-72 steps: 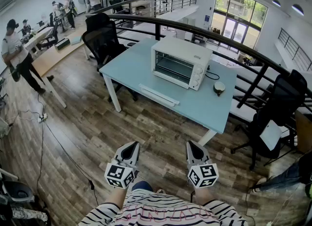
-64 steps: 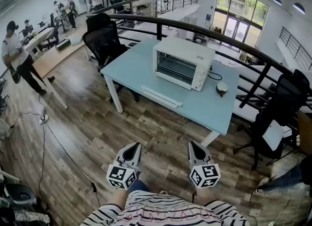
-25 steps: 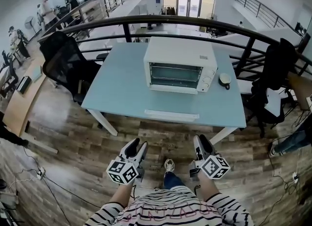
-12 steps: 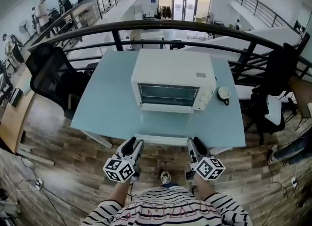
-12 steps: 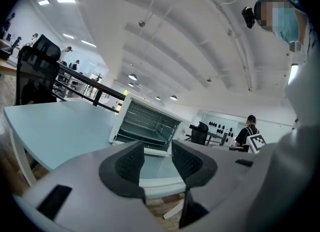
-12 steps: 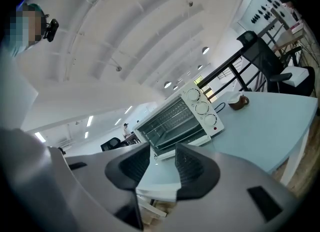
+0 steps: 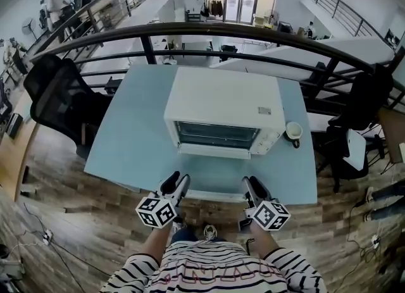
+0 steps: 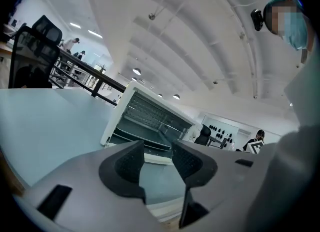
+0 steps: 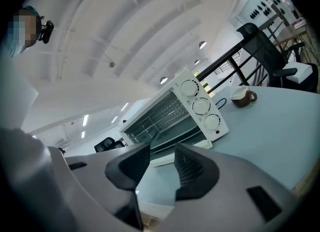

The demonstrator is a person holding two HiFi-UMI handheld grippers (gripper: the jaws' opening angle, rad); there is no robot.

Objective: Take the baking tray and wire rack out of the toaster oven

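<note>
A white toaster oven (image 7: 223, 109) stands on the light blue table (image 7: 126, 135) with its glass door shut and three knobs on its right side. Through the glass, wire bars of the rack (image 8: 149, 111) show dimly in both gripper views; I cannot make out the baking tray. My left gripper (image 7: 180, 180) and right gripper (image 7: 250, 184) hang side by side at the table's front edge, short of the oven and apart from it. Both are open with nothing between the jaws. The left gripper (image 8: 157, 152) and the right gripper (image 9: 163, 159) each point at the oven door (image 9: 165, 117).
A cup (image 7: 293, 131) sits right of the oven, with a black cord behind it. A white strip (image 7: 212, 194) lies along the table's front edge. Black office chairs stand left (image 7: 54, 95) and right (image 7: 367, 92). A dark railing (image 7: 253, 32) runs behind the table.
The person has walked up to the table. The oven now looms closer and the two grippers have reached the table's front edge, jaws unchanged.
</note>
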